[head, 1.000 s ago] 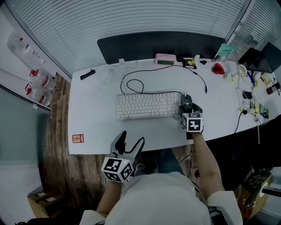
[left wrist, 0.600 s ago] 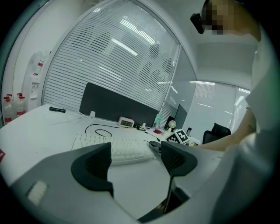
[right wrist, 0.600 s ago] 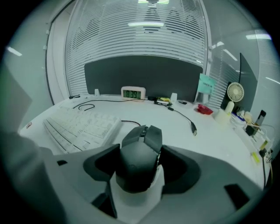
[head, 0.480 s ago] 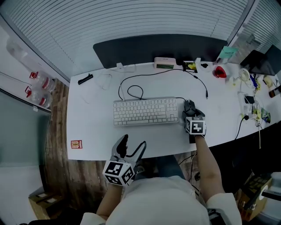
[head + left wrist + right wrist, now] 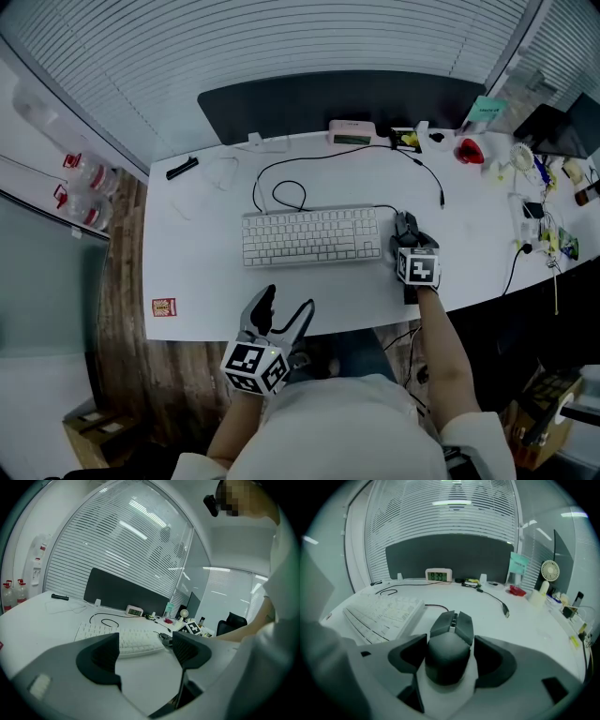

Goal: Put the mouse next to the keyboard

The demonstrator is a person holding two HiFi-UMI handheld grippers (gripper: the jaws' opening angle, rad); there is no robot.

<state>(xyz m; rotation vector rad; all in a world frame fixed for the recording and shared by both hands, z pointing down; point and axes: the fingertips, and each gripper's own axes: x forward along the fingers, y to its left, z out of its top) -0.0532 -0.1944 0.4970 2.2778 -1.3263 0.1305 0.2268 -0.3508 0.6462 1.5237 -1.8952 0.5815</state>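
Observation:
A dark mouse [image 5: 403,224] [image 5: 451,639] rests on the white table [image 5: 206,272], just off the right end of the white keyboard [image 5: 311,236] [image 5: 382,613]. My right gripper [image 5: 405,234] [image 5: 450,650] straddles the mouse. Its jaws are opening, and a thin gap shows beside the right pad. My left gripper [image 5: 281,314] [image 5: 145,653] hovers open and empty off the table's front edge, pointing at the keyboard [image 5: 122,637].
A black cable [image 5: 281,187] loops behind the keyboard. At the back stand a digital clock [image 5: 352,132], a dark partition panel [image 5: 337,98] and a black marker [image 5: 182,169]. Small clutter and a red object [image 5: 467,150] fill the right end. A red sticker [image 5: 163,307] sits front left.
The head view has shifted a little. The right gripper and mouse have edged slightly away from the keyboard's end. The left gripper has stayed where it was.

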